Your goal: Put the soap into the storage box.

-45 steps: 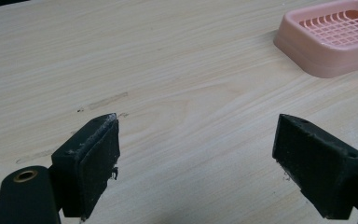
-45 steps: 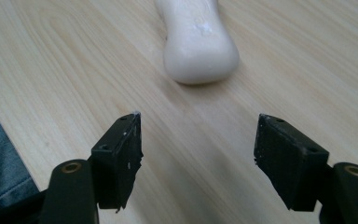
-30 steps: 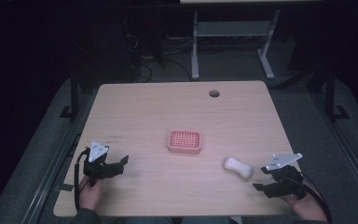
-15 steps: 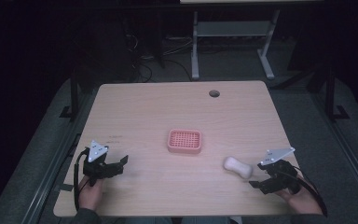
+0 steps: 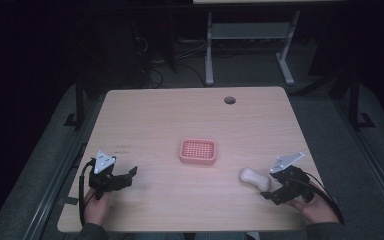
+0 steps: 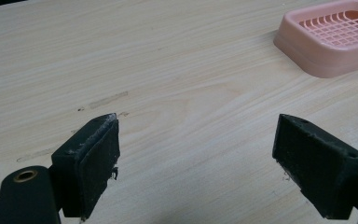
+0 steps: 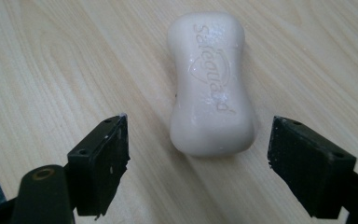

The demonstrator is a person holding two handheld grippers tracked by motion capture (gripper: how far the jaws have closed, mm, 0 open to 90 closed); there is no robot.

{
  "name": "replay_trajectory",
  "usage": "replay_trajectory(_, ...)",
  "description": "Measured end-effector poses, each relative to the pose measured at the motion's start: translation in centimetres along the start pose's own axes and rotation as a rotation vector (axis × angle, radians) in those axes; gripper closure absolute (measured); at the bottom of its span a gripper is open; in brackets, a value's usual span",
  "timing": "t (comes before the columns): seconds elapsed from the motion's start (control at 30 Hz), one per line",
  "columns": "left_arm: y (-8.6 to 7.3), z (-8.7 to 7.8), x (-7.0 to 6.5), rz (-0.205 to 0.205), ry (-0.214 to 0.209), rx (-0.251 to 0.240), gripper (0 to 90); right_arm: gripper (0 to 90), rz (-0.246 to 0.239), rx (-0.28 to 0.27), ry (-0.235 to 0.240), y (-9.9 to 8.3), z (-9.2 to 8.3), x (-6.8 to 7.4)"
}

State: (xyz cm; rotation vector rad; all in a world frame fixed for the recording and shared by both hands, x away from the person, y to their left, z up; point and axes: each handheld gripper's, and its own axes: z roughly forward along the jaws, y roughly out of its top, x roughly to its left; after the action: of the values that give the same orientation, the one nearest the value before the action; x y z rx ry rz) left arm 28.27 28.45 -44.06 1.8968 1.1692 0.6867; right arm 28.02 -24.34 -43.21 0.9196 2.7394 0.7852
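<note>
Before open right tongs [image 7: 198,154], soap [image 7: 210,84]

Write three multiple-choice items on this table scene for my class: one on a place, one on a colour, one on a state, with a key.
1. Where does the bar of soap lie?
A. in the dish
B. on the table, just ahead of the right gripper
C. beside the left gripper

2. What colour is the soap dish?
A. pink
B. blue
C. green

3. How do the right gripper's jaws stand?
A. shut on the soap
B. shut on nothing
C. open, pads clear of the soap

Key: 1 B, the soap rests on bare wood before that gripper's jaws. 2 A, the slotted dish at mid-table is pink. 3 C, the jaws have just been opening, and gaps show either side of the soap.
</note>
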Motion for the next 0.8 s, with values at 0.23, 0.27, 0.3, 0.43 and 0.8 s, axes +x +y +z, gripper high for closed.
replay_trajectory(0.23, 0.0, 0.0, 0.0, -0.001, -0.001, -0.002, 14.1, 23.1, -0.008, 0.033, 0.006, 0.8, 0.8, -0.1)
replay_trajectory(0.27, 0.0, 0.0, 0.0, 0.000, -0.001, 0.002, 14.1, 23.2, -0.013, 0.034, 0.007, 1.0, 0.9, -0.2)
replay_trajectory(0.3, 0.0, 0.0, 0.0, 0.000, -0.001, 0.004, 14.1, 23.3, -0.011, 0.037, 0.009, 1.1, 1.0, -0.3)
replay_trajectory(0.43, 0.0, 0.0, 0.0, 0.000, -0.001, 0.005, 14.1, 24.7, -0.023, 0.056, 0.006, 1.8, 1.4, -0.5)
replay_trajectory(0.8, 0.0, 0.0, 0.1, 0.000, -0.003, 0.005, 14.1, 28.5, -0.046, 0.103, 0.018, 3.0, 2.9, -0.7)
